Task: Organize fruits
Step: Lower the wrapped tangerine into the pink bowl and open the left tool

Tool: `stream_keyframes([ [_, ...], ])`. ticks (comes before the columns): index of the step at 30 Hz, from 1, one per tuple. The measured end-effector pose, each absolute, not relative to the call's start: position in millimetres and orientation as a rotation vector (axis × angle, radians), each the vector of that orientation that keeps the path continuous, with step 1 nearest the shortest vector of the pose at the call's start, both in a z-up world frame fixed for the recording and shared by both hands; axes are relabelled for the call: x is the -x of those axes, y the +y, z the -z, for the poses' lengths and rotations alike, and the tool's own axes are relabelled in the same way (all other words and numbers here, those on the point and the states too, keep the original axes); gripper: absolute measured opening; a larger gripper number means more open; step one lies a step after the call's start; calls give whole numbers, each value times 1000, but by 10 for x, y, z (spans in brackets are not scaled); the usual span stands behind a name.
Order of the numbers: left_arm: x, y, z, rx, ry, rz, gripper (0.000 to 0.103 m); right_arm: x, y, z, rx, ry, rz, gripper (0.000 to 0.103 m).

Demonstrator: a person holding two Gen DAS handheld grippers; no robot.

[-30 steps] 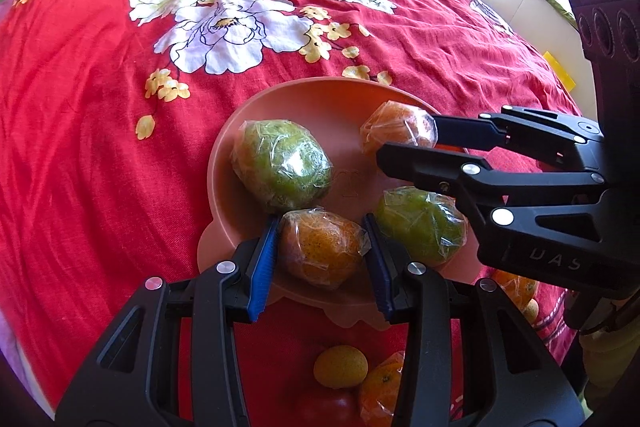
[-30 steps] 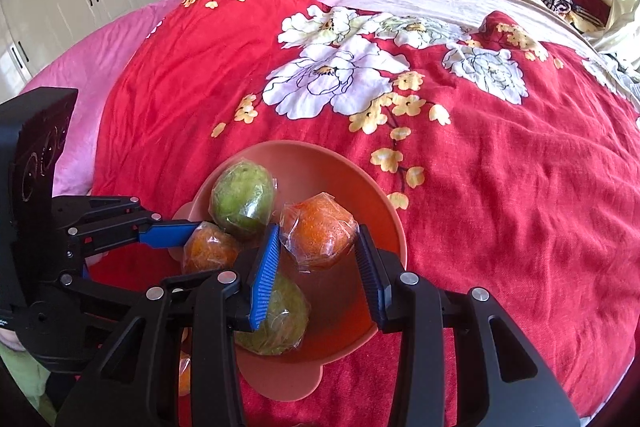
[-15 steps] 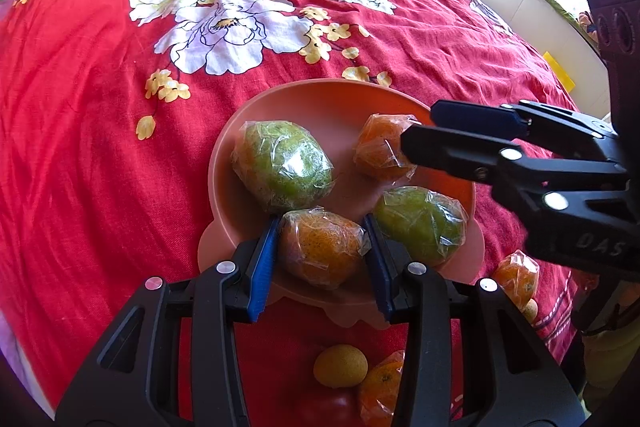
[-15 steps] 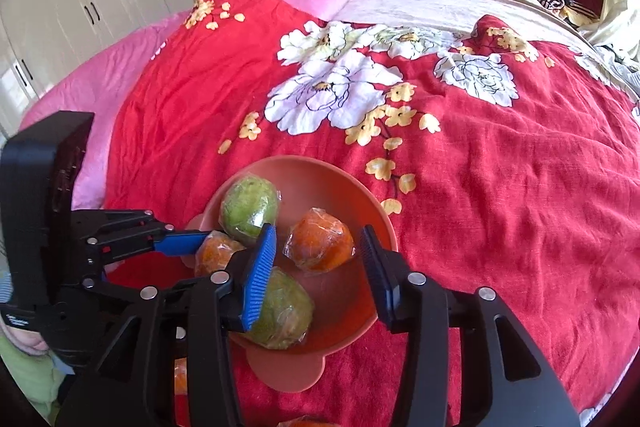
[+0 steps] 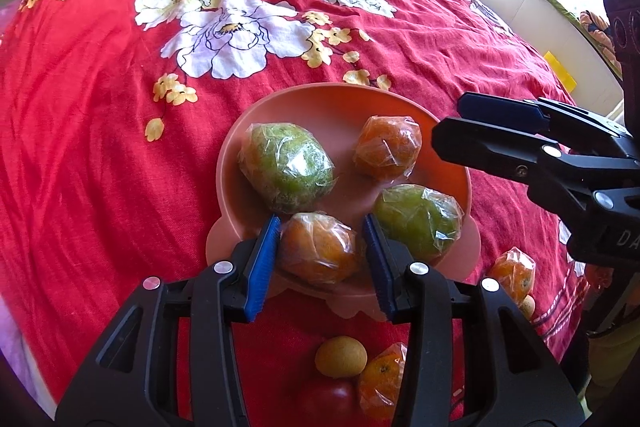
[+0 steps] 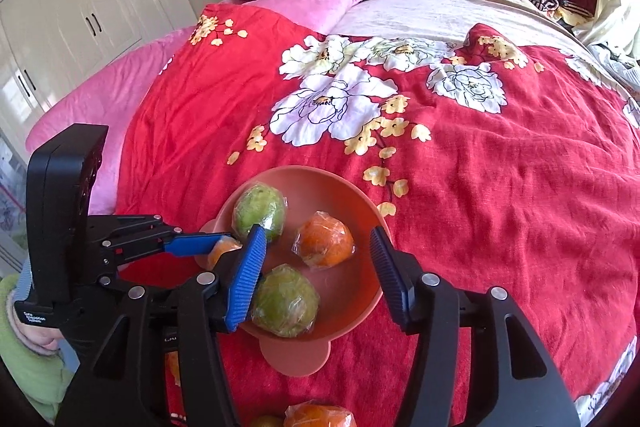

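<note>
A: What is lying under everything?
B: A red flowered bedspread [image 5: 100, 115] is covering the bed, and a salmon bowl [image 5: 320, 107] is sitting on it, near the edge.

A: And the claws?
B: The left claw [image 5: 320, 259] is gripping a wrapped orange [image 5: 318, 247] at the bowl's near rim. The right claw [image 6: 316, 271] is hanging wide and empty over the bowl.

A: The other fruit?
B: Two wrapped green fruits [image 5: 286, 167] and another orange [image 5: 388, 153] are resting inside. Loose fruit [image 5: 340, 357], maybe a lemon, is lying nearer.
</note>
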State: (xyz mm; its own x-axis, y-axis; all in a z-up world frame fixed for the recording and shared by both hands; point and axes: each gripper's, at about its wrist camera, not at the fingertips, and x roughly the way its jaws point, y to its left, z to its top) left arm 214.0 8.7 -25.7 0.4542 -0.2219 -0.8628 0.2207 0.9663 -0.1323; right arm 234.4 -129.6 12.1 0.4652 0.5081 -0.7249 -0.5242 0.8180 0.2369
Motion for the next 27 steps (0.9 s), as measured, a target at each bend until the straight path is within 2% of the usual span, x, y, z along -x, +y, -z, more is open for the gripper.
stream_keyframes([
  [6, -2099, 104, 176, 2, 1048, 265, 36, -2280, -1339, -172, 15, 869, -629, 57],
  [12, -2033, 139, 46, 12, 1019, 254, 42, -2186, -1388, -280, 6, 841, -626, 62],
  [18, -1944, 138, -75, 17, 991, 246, 50, -2095, -1441, -376, 1, 817, -619, 67],
  [22, -1884, 156, -143, 22, 975, 228, 64, -2035, -1467, -439, 3, 799, -614, 69],
  [27, -1828, 175, -223, 30, 956, 215, 71, -1983, -1495, -504, 0, 779, -611, 76],
])
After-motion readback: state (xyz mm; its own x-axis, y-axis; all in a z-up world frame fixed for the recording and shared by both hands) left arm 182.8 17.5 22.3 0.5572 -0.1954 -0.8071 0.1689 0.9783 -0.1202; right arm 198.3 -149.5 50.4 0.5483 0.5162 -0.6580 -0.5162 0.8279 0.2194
